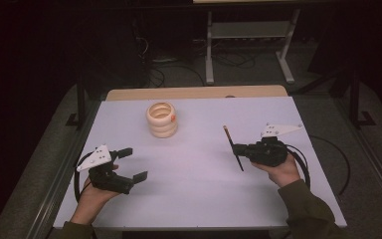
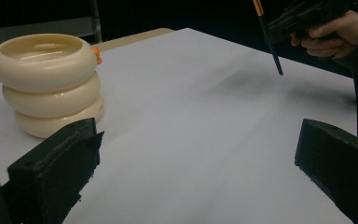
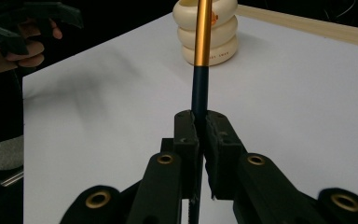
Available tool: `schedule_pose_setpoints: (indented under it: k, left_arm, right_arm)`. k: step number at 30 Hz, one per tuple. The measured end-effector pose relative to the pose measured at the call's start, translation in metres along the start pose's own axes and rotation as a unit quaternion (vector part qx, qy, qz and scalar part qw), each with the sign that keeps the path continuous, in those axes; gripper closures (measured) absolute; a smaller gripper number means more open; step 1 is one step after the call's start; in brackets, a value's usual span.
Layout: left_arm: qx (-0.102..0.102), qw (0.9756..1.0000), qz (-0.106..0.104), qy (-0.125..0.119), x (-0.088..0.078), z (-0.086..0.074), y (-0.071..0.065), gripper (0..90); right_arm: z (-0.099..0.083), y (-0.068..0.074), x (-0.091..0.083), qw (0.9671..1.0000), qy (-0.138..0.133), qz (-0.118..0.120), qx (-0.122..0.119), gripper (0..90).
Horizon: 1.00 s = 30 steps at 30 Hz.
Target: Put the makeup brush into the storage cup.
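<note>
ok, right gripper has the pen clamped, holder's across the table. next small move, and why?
Probably carry the pen toward the cream ringed holder and line it up over the open top. The right gripper already clamps it, the left gripper is open and idle, and bare table separates them.

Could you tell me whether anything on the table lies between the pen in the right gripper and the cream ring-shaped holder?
Nothing visible does. The right gripper is shut on the pen, and only bare white table separates it from the cream holder.
</note>
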<state>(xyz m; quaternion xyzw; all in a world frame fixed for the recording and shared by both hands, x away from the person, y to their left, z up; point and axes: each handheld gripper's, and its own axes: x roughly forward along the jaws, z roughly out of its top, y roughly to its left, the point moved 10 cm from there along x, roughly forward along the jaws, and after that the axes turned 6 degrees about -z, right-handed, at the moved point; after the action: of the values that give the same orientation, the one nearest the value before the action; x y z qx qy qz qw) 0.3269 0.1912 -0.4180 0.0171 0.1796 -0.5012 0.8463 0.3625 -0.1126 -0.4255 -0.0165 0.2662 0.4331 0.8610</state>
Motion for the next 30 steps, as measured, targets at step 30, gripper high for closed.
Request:
schedule_pose_setpoints:
  k: [30]
  left_arm:
    - [0.014,0.9989,-0.044,-0.01,0.049,0.036,-0.013,0.0]
  right_arm:
    - [0.008,0.02,0.011,0.9993,-0.02,0.022,-0.021,83.1]
